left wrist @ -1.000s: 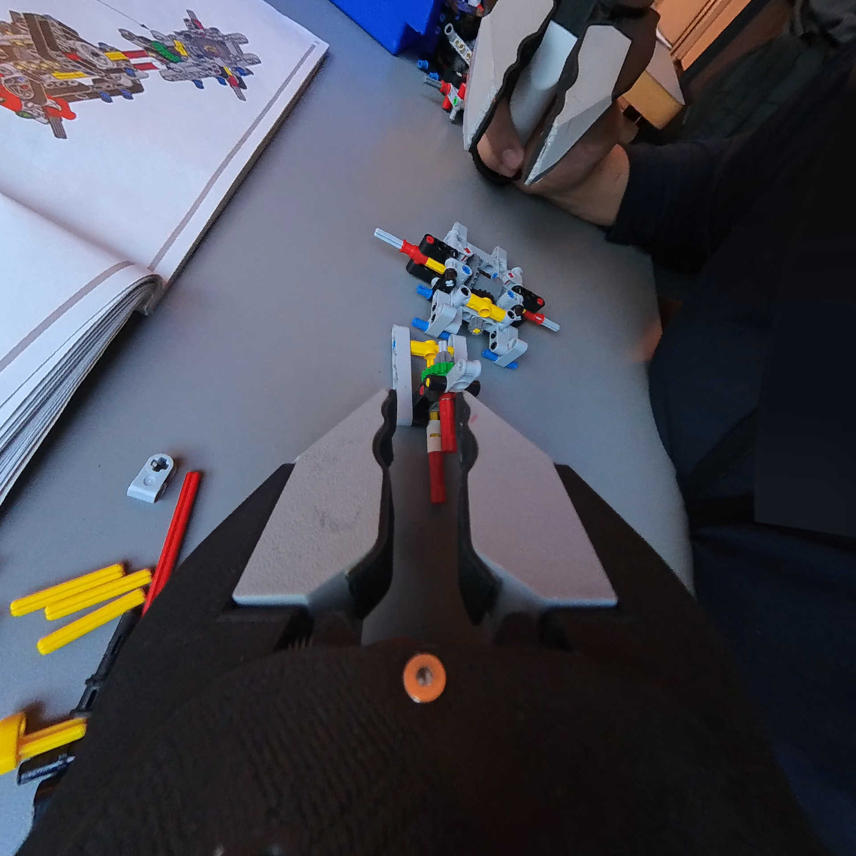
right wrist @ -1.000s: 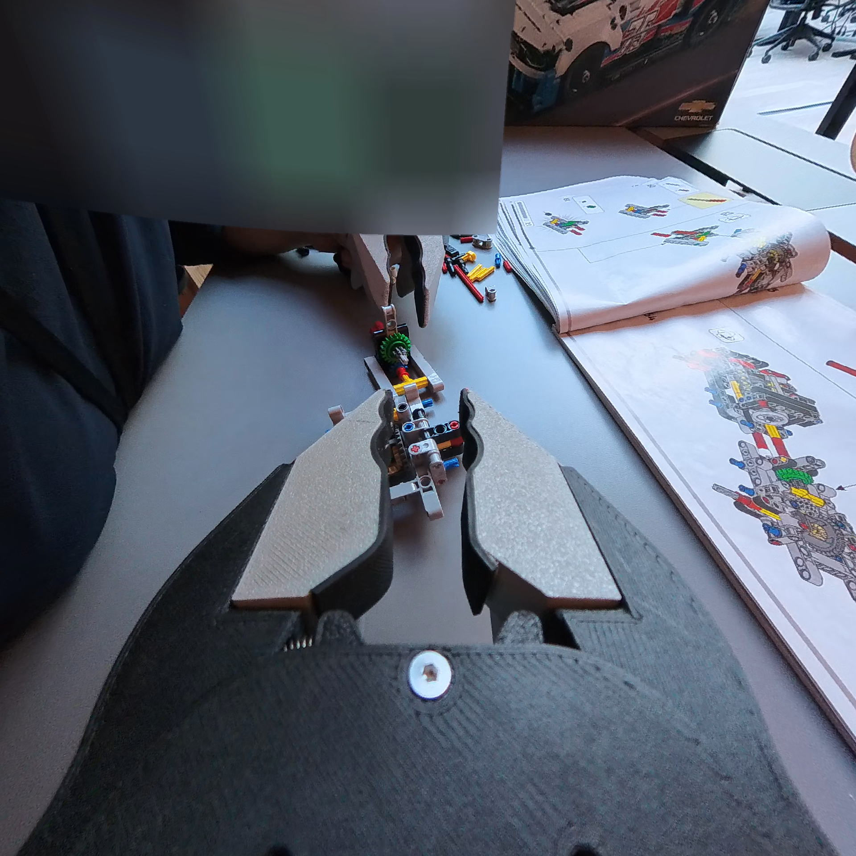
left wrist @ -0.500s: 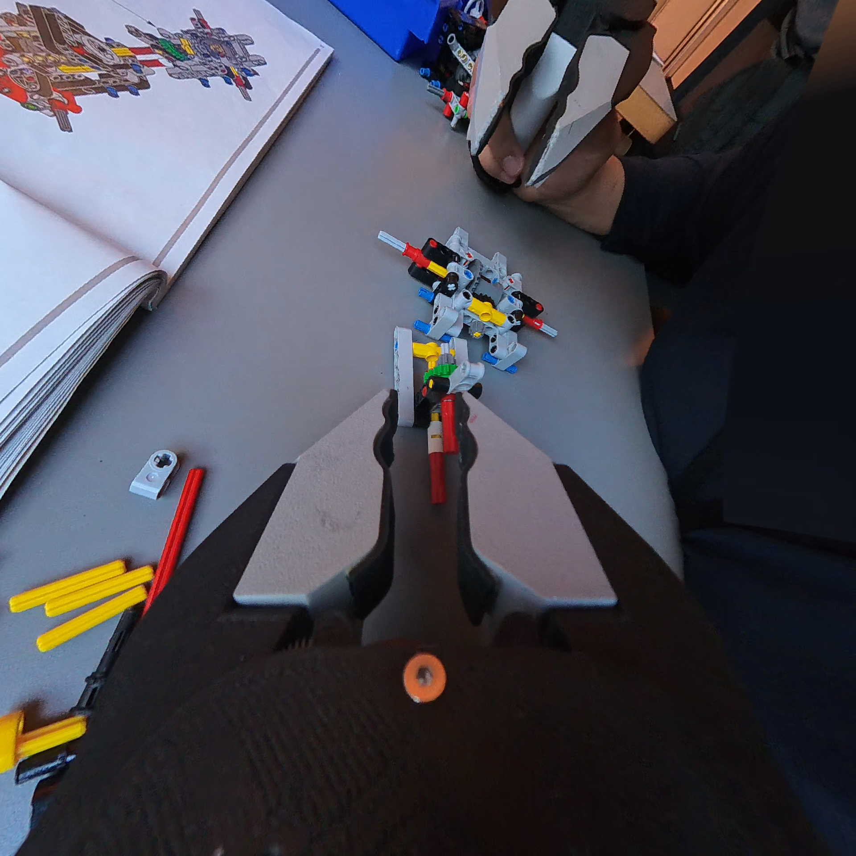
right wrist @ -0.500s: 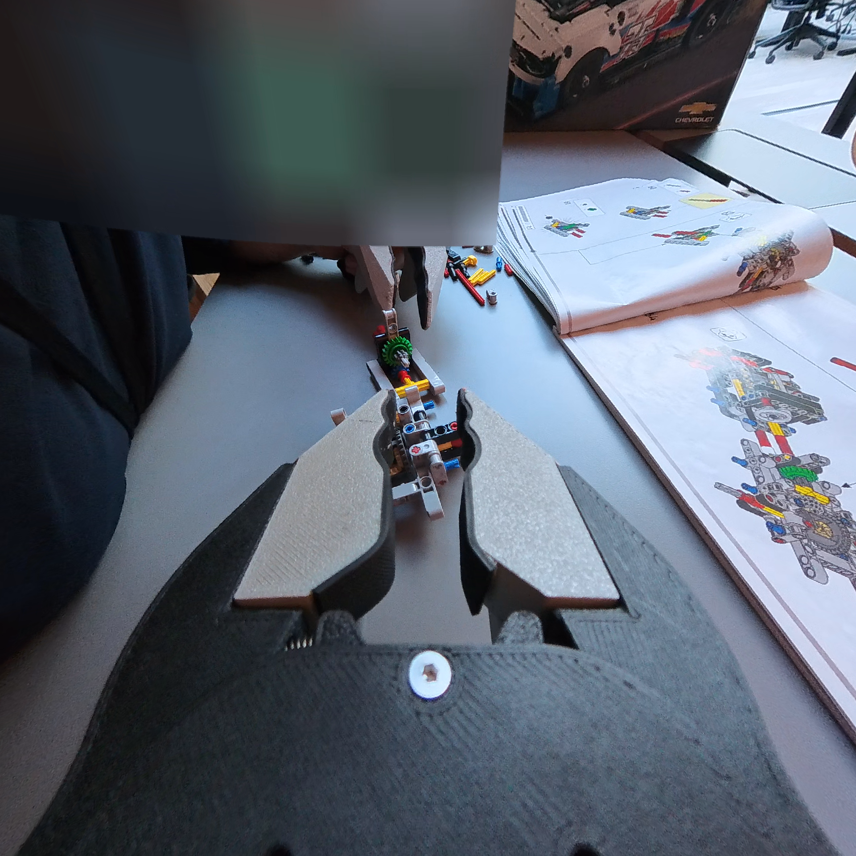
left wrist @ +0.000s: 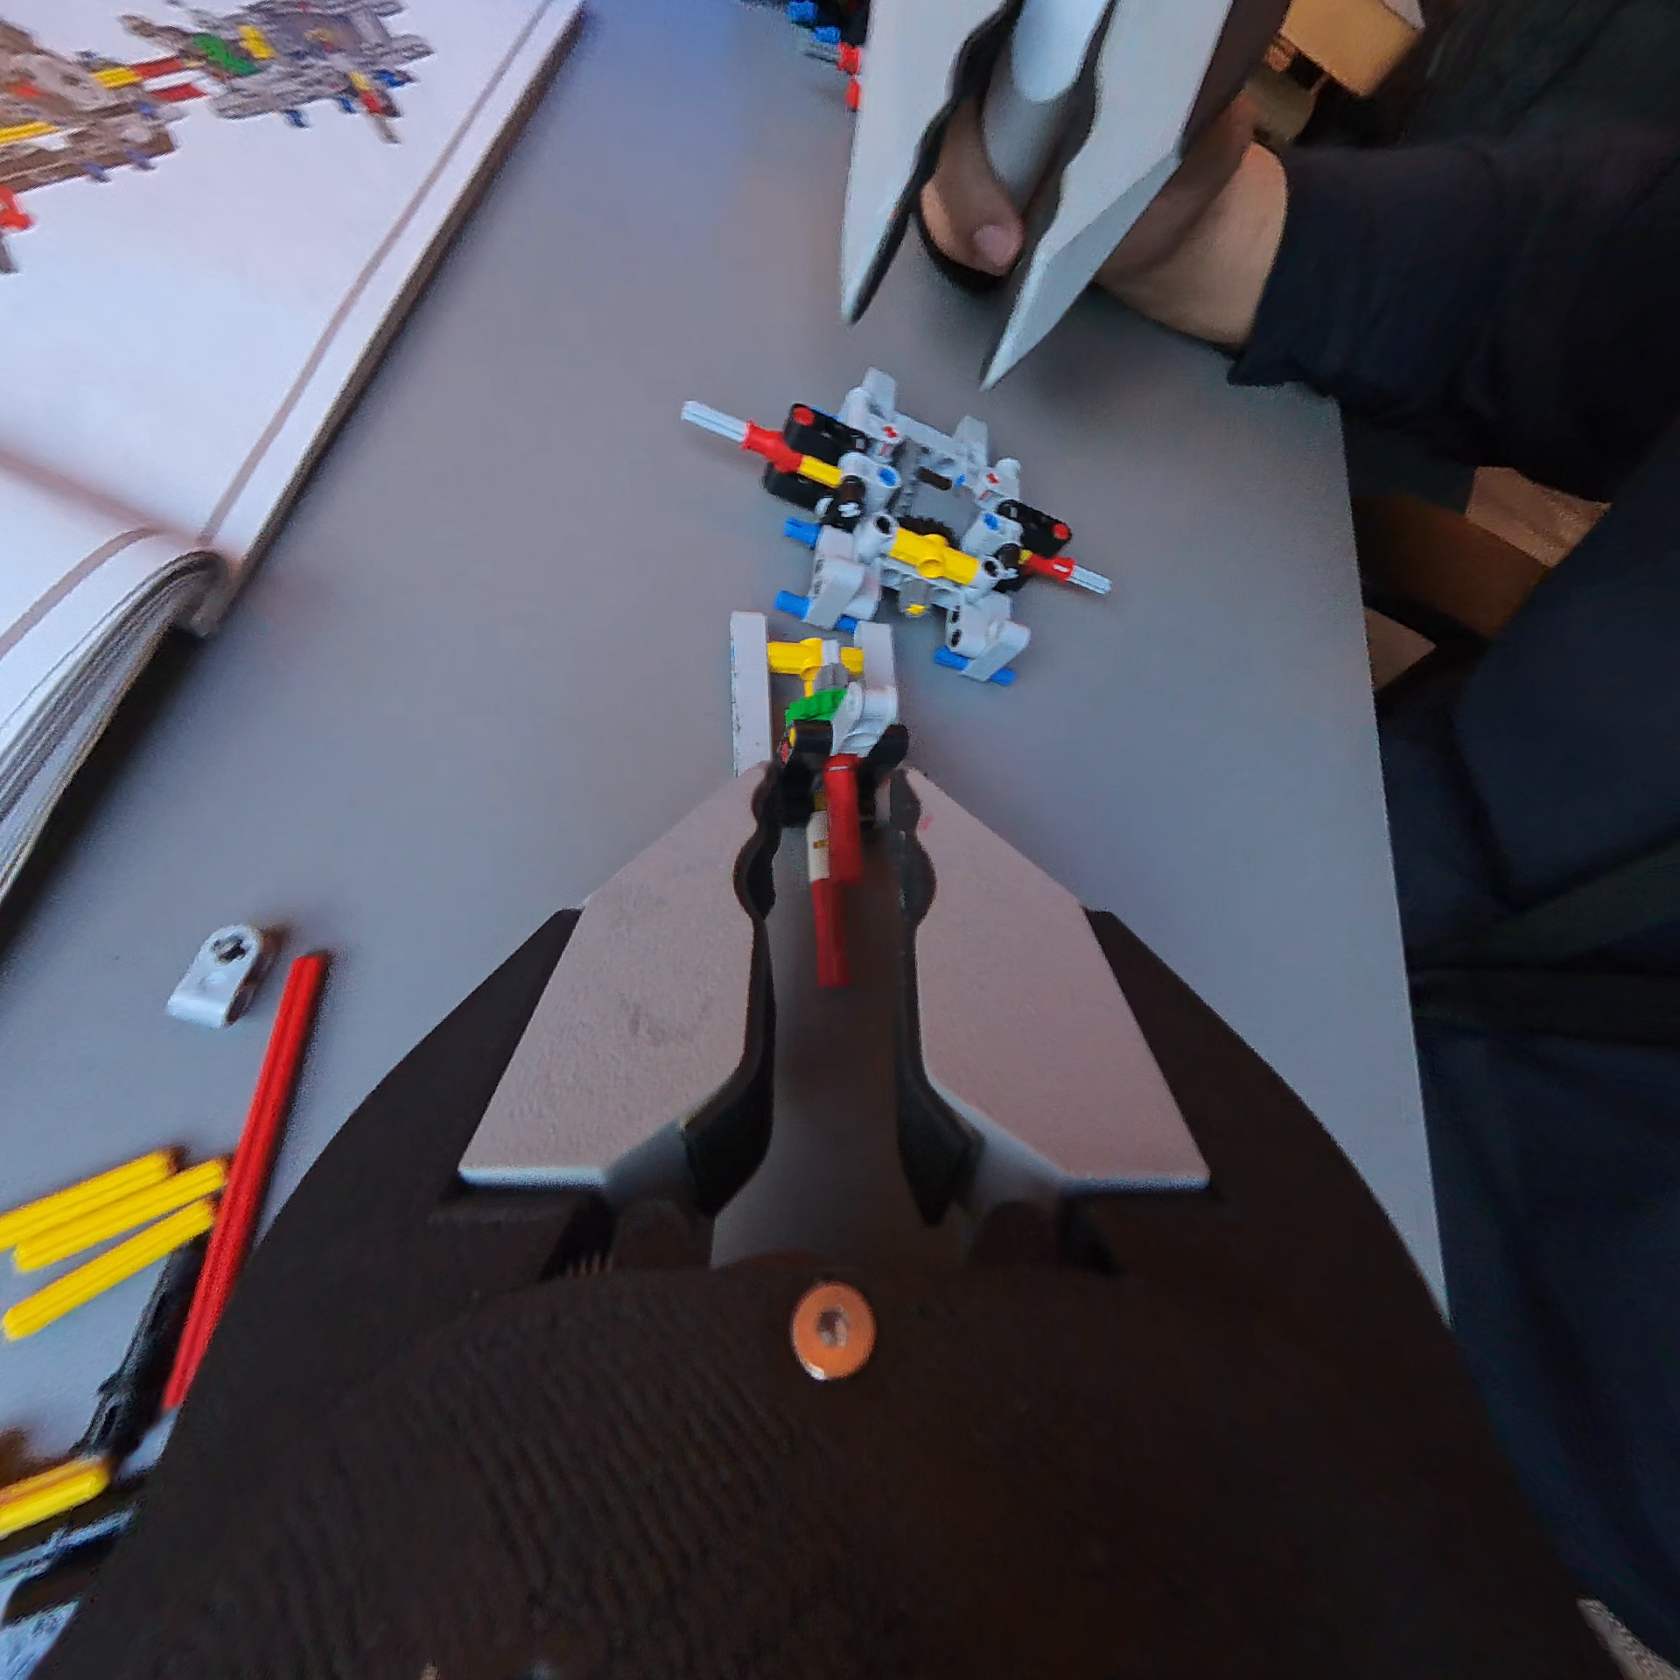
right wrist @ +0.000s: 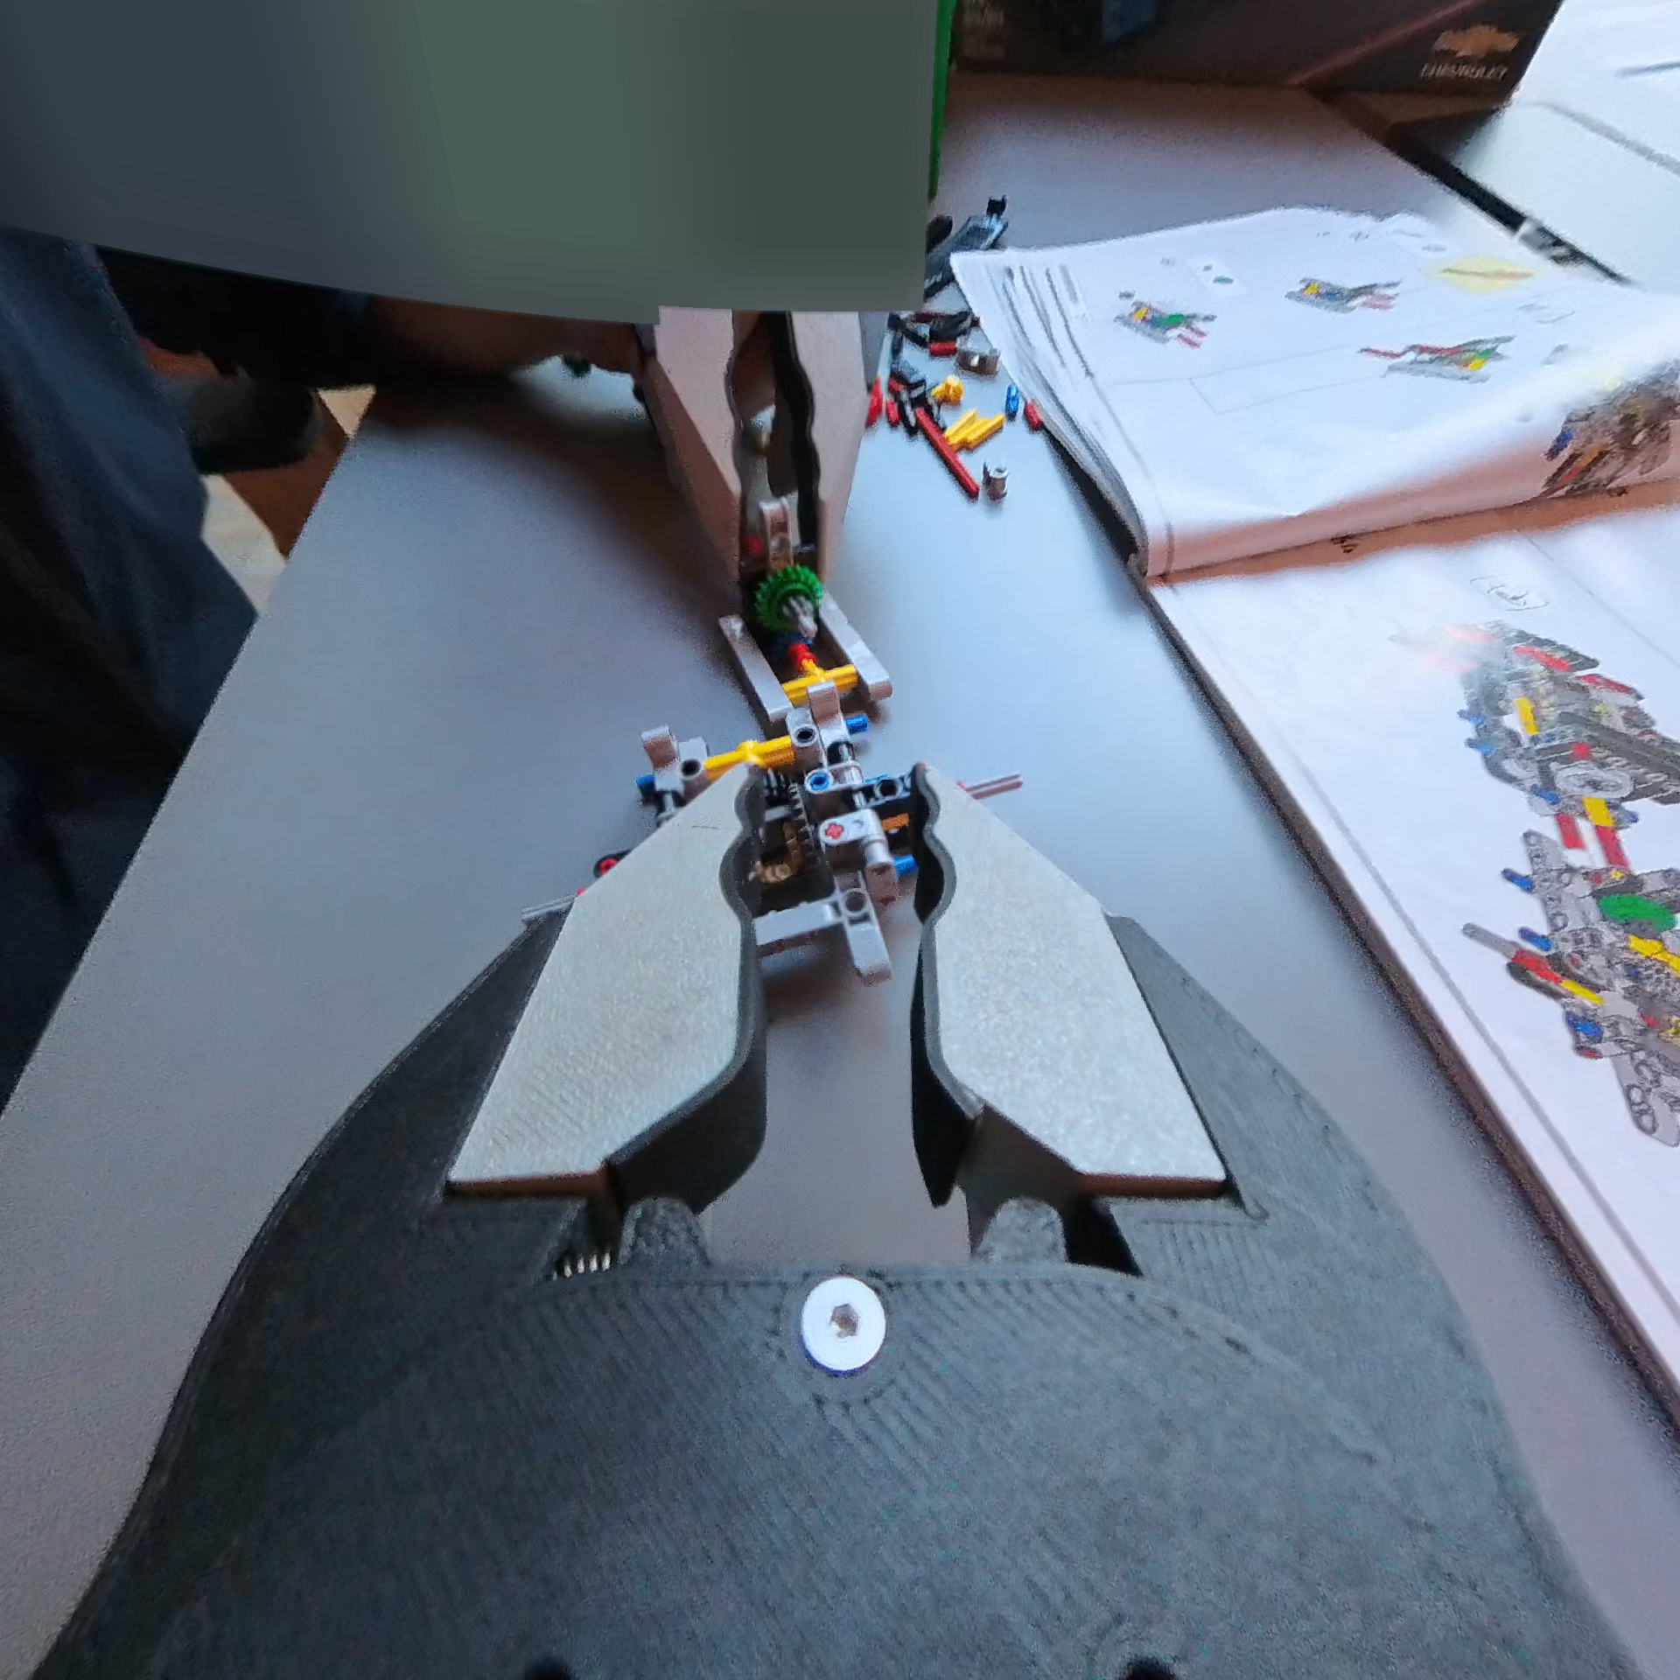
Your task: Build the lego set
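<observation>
Two hand-held grippers meet over two small brick-built assemblies on a grey table (left wrist: 473,509).

The left gripper (left wrist: 832,800) is clamped on the near end of the narrow frame assembly (left wrist: 823,691): a grey two-rail frame carrying one green gear (right wrist: 786,595), one yellow cross-piece and one red axle (left wrist: 832,900). The axle runs back between the fingers toward the camera. The frame's long axis lies near-to-far in the left wrist view, its open far end just beside the second assembly.

The right gripper (right wrist: 832,818) stands with its jaws apart, straddling the wider gearbox assembly (left wrist: 895,527). In the left wrist view its fingertips hang above and beyond that assembly, not pressing on it. This assembly's long axis runs across, from far left to near right, along a light-blue axle with red and yellow sleeves. Blue pins project from its grey blocks.

Left of the left gripper lie three yellow axles (left wrist: 100,1236), one long red axle (left wrist: 250,1155) and one grey connector (left wrist: 218,977). One open instruction booklet (left wrist: 227,273) occupies the far left. A cardboard product box (right wrist: 1273,45) stands at the far end in the right wrist view.
</observation>
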Tool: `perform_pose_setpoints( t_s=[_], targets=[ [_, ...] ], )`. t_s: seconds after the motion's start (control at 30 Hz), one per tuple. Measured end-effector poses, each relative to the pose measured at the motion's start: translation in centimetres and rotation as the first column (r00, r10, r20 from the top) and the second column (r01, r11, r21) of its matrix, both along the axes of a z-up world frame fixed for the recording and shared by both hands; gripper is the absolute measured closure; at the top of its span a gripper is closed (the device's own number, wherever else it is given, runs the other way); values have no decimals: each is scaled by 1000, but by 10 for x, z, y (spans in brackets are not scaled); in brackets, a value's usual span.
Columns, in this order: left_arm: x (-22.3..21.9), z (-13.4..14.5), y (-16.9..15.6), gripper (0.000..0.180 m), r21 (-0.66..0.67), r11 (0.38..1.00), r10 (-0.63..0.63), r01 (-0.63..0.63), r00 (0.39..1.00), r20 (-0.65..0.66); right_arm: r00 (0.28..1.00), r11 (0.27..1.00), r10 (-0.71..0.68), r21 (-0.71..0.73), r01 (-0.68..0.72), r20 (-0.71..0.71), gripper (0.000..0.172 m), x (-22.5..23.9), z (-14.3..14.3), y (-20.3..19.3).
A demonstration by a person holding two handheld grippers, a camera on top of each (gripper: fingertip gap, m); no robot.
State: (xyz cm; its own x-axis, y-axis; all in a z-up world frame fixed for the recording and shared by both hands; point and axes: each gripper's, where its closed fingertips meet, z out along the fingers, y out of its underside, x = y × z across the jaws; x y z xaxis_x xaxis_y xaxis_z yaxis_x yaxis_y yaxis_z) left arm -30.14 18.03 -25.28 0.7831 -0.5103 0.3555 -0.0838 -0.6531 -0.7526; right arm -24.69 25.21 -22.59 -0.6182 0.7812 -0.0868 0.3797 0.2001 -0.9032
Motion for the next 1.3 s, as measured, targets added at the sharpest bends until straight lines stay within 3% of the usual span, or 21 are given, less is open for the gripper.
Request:
perform_pose_setpoints(
  t_s=[0.5, 0.73, 0.93, 1.03, 1.13, 1.2, 1.3],
  targets=[
    [13, -7, -3, 158, 30, 997, -60, 65, 990, -131, 999, 993, -21, 114, 16, 37, 144, 4, -15, -6],
    [18, 1, -1, 153, 45, 997, -53, 55, 997, -61, 999, 992, 0, 126, -7, 54, 137, 5, -18, -15],
    [21, -2, 3, 152, 40, 998, -40, 44, 995, -90, 998, 991, 14, 134, -21, 57, 137, 4, -19, -19],
    [26, -2, 2, 141, 53, 997, -59, 64, 993, -100, 999, 990, 11, 140, -18, 50, 138, 3, -18, -20],
    [26, -5, 4, 144, 48, 997, -50, 57, 989, -137, 999, 990, 12, 143, -18, 49, 138, 3, -18, -20],
    [25, -7, 5, 158, 53, 997, -39, 49, 986, -163, 999, 989, 11, 146, -17, 43, 139, 3, -17, -20],
    [25, -7, 5, 158, 55, 997, -35, 45, 985, -169, 999, 990, 10, 139, -15, 38, 141, 3, -16, -20]
  ],
)
